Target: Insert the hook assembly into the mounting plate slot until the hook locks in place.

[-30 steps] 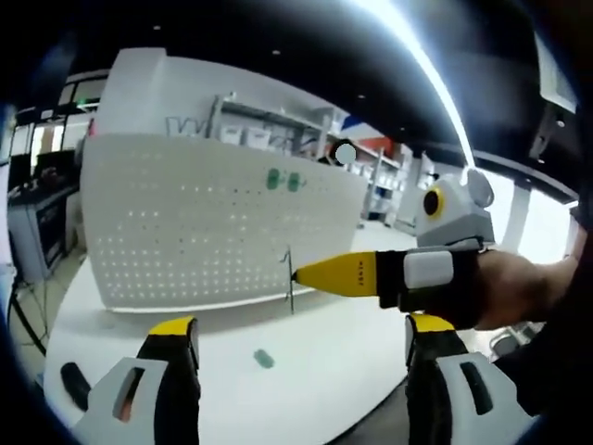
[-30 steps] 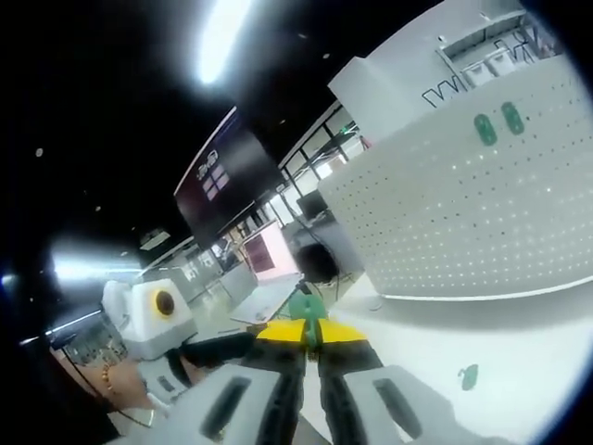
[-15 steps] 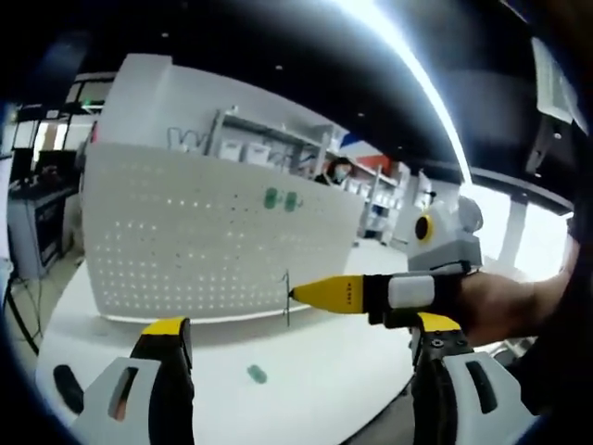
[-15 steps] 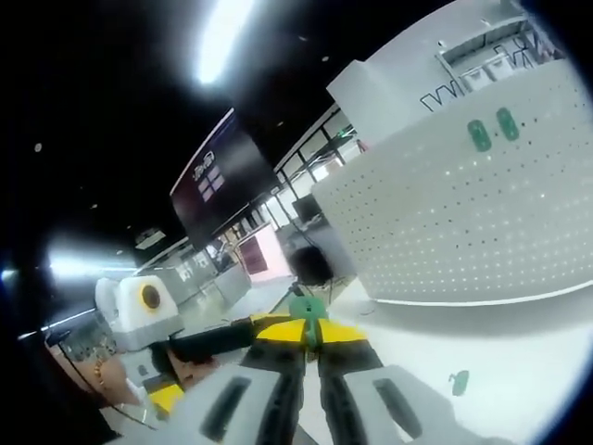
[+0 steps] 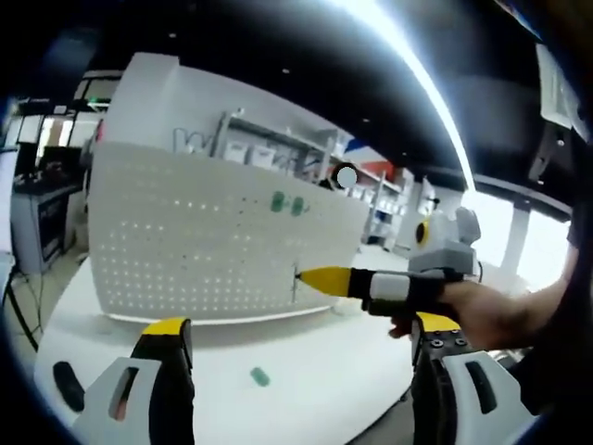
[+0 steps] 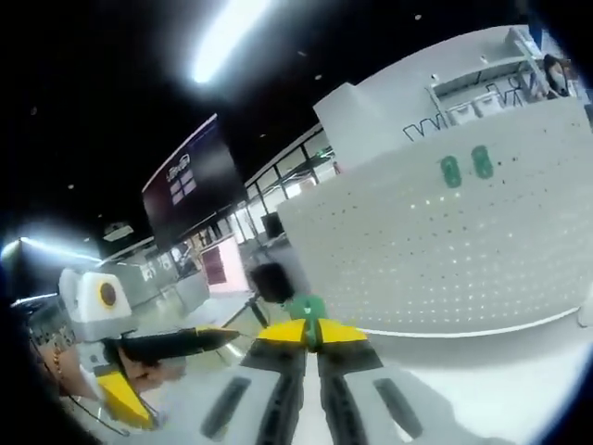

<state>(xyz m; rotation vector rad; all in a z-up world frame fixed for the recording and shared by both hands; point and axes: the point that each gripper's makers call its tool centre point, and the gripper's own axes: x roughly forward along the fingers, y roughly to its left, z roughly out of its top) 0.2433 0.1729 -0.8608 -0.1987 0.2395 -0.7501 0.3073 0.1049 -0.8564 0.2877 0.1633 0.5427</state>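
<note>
The white perforated mounting plate stands upright on the white table. Two green hook bases sit high on it. My right gripper comes in from the right, shut on a hook assembly whose thin metal hook hangs at its yellow tips, a short way in front of the plate. In the right gripper view the green hook base is pinched in my right gripper, with the plate ahead. My left gripper is open and holds nothing.
One loose green piece lies on the table in front of the plate. A black object rests at the table's left edge. My left gripper and a hand show at lower left. Shelves and desks stand behind.
My right gripper has carried the hook assembly away from the left gripper and closer to the plate. The right gripper view has swung so the plate lies ahead. The left gripper stays open.
</note>
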